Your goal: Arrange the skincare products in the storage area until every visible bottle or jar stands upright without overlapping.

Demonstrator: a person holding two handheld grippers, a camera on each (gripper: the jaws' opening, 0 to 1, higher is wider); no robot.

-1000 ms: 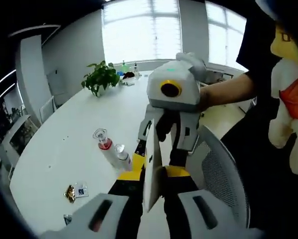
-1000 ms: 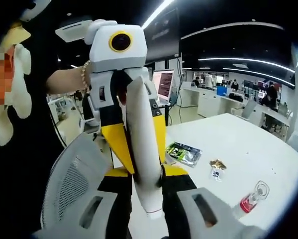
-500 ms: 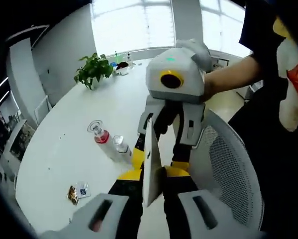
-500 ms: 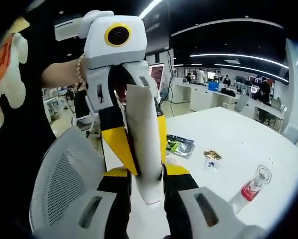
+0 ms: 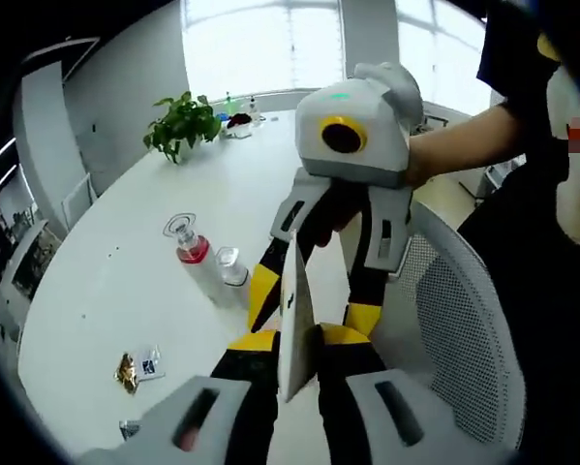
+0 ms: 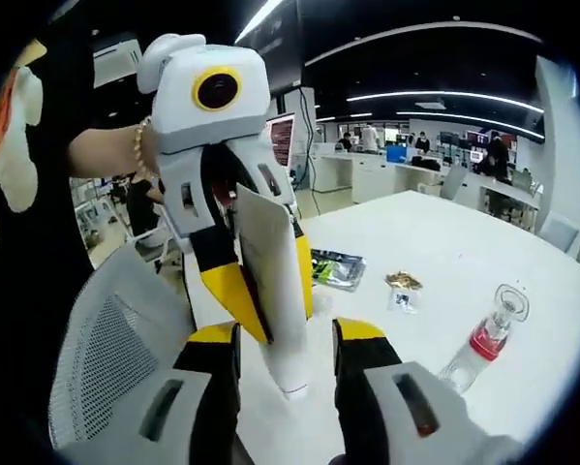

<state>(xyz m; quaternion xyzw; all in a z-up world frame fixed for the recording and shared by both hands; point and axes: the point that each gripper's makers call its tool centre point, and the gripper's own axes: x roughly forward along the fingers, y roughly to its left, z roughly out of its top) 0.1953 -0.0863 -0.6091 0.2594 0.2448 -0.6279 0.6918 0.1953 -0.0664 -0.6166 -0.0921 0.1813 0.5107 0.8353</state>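
Left gripper view puts my left gripper at bottom centre, its jaws pinched on the flat end of a white tube; the right gripper faces it from above with jaws spread either side of the tube. Right gripper view shows my right gripper parted around the tube, not clamping it. 2 bottles lie on the white table, left of centre.
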